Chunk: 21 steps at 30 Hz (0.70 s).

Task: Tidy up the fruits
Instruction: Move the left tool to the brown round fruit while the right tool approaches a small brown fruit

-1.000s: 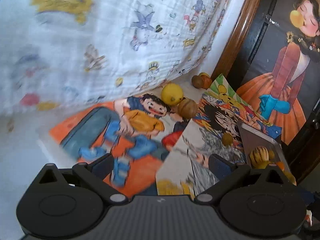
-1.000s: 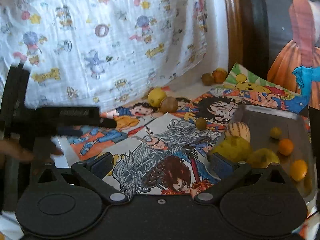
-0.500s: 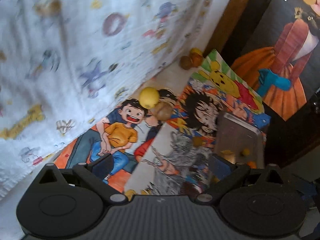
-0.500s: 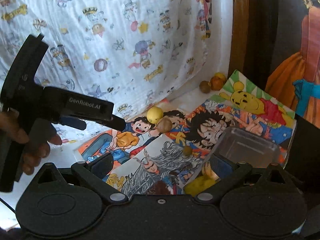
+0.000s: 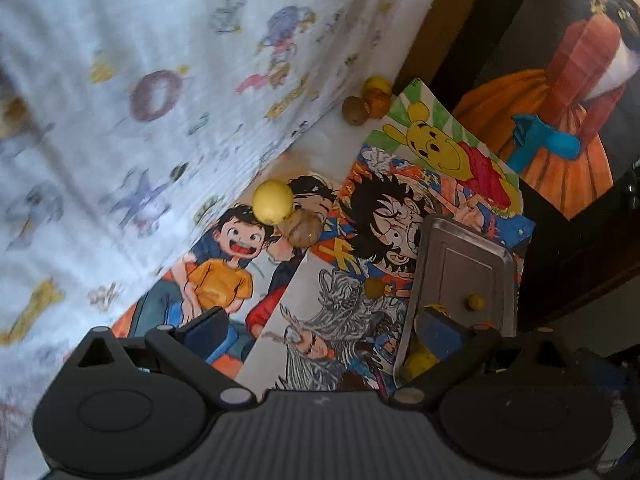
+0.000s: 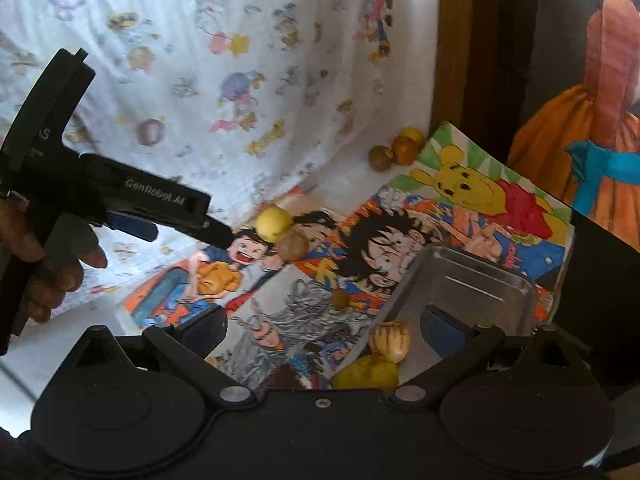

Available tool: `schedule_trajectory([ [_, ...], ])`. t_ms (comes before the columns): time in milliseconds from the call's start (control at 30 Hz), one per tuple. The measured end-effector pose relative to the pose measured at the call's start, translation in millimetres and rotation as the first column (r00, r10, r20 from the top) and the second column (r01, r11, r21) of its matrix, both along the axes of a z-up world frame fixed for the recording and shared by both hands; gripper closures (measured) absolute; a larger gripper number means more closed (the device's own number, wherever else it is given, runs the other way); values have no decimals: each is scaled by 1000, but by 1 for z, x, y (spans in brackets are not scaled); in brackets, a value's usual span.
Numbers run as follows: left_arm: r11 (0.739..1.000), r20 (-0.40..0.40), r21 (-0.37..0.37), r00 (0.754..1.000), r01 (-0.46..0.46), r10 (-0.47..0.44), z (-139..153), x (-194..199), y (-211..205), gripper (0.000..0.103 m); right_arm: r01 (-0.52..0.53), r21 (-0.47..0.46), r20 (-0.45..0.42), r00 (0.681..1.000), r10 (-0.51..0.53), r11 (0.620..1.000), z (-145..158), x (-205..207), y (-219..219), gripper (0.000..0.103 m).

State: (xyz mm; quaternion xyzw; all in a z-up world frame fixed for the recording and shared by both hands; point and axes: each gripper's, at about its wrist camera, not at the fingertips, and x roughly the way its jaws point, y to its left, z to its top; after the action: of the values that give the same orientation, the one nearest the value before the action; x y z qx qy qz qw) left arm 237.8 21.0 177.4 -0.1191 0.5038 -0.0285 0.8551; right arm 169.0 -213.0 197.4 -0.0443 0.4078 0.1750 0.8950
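On the metal tray [image 6: 472, 276] sit a ribbed squash [image 6: 390, 341] and yellow fruit [image 6: 366, 374].

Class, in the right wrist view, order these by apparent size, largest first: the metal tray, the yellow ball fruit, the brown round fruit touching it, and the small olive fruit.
1. metal tray
2. yellow ball fruit and brown round fruit: look alike, unranked
3. small olive fruit, despite being nearer the camera

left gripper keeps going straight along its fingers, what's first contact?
Probably the small olive fruit on the cartoon posters, near the metal tray; it sits roughly on the centreline between the open fingers of the left gripper. Depth is unclear, so the poster itself may come first.
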Motion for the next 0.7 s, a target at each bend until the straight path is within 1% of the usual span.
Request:
schedule_trajectory([
  [133,997,-21,39,998,63,-62,-14,23,0,1,34,-12,-43,999,-34,999,-13,18,7,1],
  [300,992,-50,39,992,122,-120,-34,43,3,1,36,-50,-109,993,-41,998,-35,31,23,1],
  [367,989,-67,29,988,143,-140,-44,49,5,1,29,-75,-128,991,-39,997,-43,34,31,1],
  [500,989,-90,-4,985,150,-150,-63,59,7,1,29,-112,-151,987,-46,993,-58,43,41,1],
  [700,985,-92,-23,981,169,-171,-80,72,11,1,48,-151,-175,982,-75,987,-75,56,51,1],
])
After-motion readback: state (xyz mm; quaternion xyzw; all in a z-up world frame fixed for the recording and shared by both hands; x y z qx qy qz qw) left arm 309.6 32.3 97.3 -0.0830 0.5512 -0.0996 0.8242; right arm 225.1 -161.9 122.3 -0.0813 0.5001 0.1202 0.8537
